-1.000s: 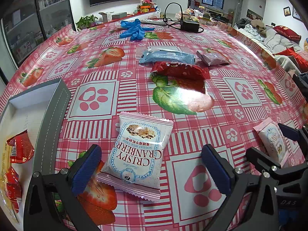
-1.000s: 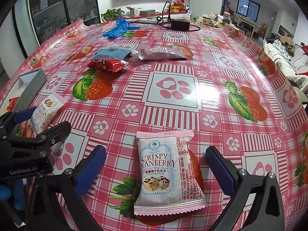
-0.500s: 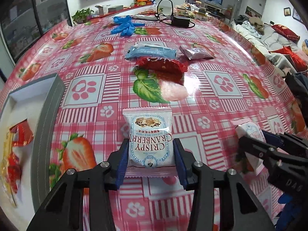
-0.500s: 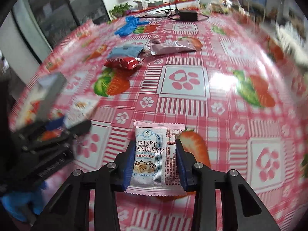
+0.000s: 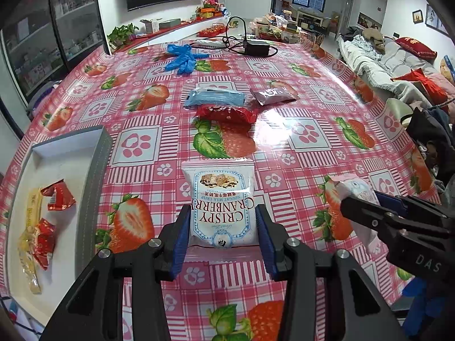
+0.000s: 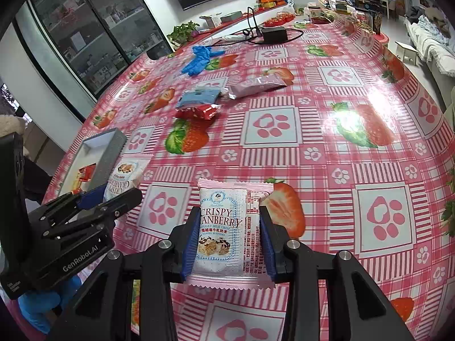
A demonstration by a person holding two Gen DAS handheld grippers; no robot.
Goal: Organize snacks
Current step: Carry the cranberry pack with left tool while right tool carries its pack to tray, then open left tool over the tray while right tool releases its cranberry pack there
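Left gripper [image 5: 223,234]: we see its blue pads clamped on the sides of a cranberry pack [image 5: 220,207], held above the cloth.
Right gripper [image 6: 229,244]: we see it clamped on a second pack [image 6: 227,228] the same way.
Box [image 5: 93,176]: at the near left; we count red and yellow sweets [image 5: 42,227] inside.
Far packs: we find a blue pack [image 5: 214,98], a red pack [image 5: 226,113] touching it, and a maroon pack [image 5: 274,95] to the right.
Gloves [image 5: 182,56]: farther back.
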